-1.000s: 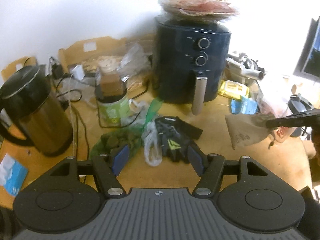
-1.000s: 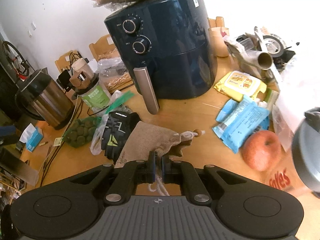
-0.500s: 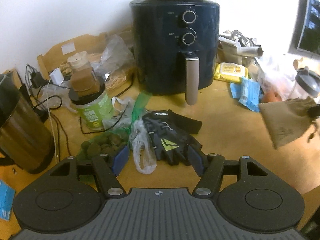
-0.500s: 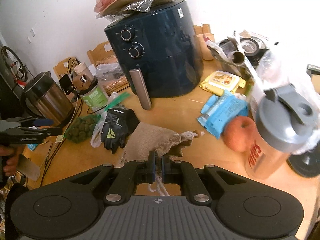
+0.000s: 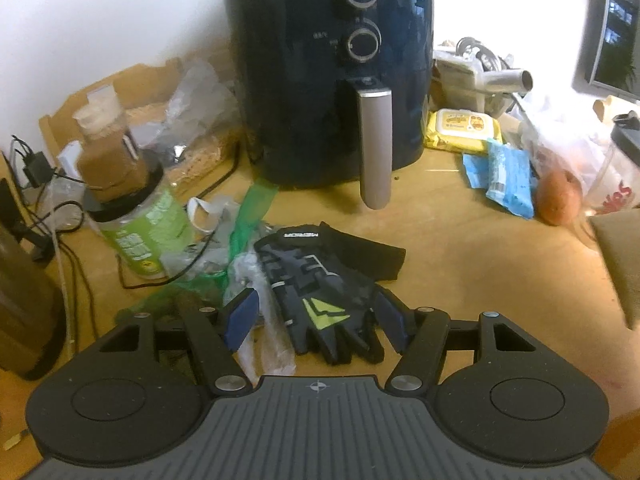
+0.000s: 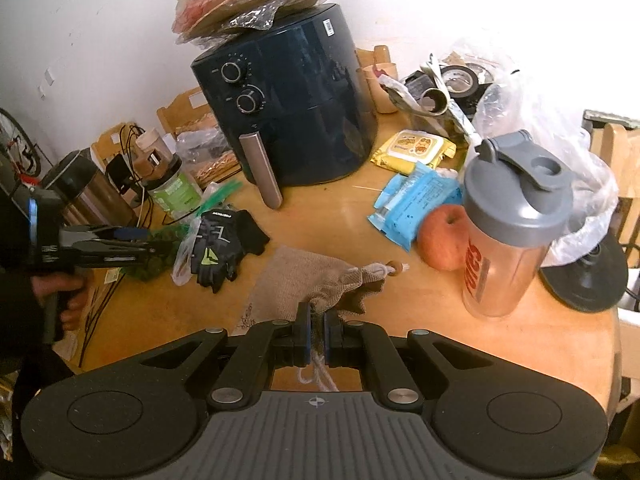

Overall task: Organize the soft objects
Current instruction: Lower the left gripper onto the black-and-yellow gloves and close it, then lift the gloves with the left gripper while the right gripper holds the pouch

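Note:
A black glove with grey and lime marks lies on the wooden table; it also shows in the right wrist view. My left gripper is open, its blue pads on either side of the glove's fingers, just above it. My right gripper is shut on the neck of a burlap drawstring pouch, held above the table. The pouch shows at the right edge of the left wrist view. A clear plastic bag lies against the glove's left side.
A dark air fryer stands behind the glove. A green-labelled jar, a green net bag and cables are to the left. Blue packets, an apple and a shaker bottle are to the right.
My left gripper has moved forward and lower over the glove. My right gripper has pulled back and up with the pouch, away from the fryer.

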`<state>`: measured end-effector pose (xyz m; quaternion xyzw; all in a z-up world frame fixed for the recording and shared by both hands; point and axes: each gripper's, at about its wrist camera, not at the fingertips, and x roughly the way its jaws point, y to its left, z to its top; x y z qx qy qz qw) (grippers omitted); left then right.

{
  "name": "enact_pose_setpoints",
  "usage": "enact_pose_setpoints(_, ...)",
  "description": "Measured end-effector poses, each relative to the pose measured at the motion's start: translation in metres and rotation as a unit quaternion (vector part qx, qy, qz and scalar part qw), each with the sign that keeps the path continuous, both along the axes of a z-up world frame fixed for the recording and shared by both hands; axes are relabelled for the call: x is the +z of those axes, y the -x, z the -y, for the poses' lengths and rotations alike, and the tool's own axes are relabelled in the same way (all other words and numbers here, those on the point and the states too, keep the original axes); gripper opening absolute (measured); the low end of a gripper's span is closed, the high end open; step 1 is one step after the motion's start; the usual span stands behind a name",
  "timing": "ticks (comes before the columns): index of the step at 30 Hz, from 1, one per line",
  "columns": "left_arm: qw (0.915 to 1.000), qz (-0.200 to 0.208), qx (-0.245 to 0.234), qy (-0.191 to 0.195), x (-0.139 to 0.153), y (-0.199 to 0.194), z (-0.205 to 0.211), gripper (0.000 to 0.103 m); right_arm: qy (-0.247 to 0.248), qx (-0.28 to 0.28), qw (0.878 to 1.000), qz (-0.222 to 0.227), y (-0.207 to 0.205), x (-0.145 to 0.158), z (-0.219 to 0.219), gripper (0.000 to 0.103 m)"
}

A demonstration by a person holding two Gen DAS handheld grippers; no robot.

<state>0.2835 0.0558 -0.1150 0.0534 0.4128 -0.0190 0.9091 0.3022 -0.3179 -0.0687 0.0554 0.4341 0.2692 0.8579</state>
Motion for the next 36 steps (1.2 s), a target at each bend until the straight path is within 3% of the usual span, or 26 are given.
enact_pose_setpoints(7, 0.9999, -0.011, 0.001, 0.005, -0.034, -0.032, 0.005, 0.063, 0.001, -0.017, 1.000, -0.007, 0.010, -0.001, 0.006, 0.008)
enact_pose_setpoints(15, 0.9996, -0.026, 0.013, -0.006, -0.066, -0.062, 0.007, 0.051, 0.004, -0.032, 0.999, -0.008, 0.023, 0.001, 0.013, 0.008)
enact_pose_setpoints(18, 0.9991, -0.032, 0.019, -0.022, -0.076, -0.069, 0.008, 0.029, 0.008, -0.038, 0.999, -0.008, 0.027, 0.001, 0.016, 0.008)
enact_pose_setpoints(20, 0.9985, -0.038, 0.016, -0.036, -0.081, -0.073, 0.010, 0.005, 0.007, -0.039, 0.999, -0.007, 0.030, 0.002, 0.016, 0.008)
enact_pose_setpoints(21, 0.9983, -0.038, 0.013, -0.042, -0.082, -0.074, 0.011, 0.003, 0.008, -0.039, 0.999, -0.005, 0.032, 0.003, 0.017, 0.008)
enact_pose_setpoints(27, 0.9983, -0.033, -0.002, -0.048, -0.072, -0.070, 0.014, 0.001, 0.010, -0.048, 0.999, 0.002, 0.035, 0.006, 0.019, 0.008)
enact_pose_setpoints(36, 0.9993, -0.020, -0.017, -0.026, -0.044, -0.053, 0.012, 0.001, 0.002, -0.052, 0.999, 0.015, 0.036, 0.012, 0.021, 0.008)
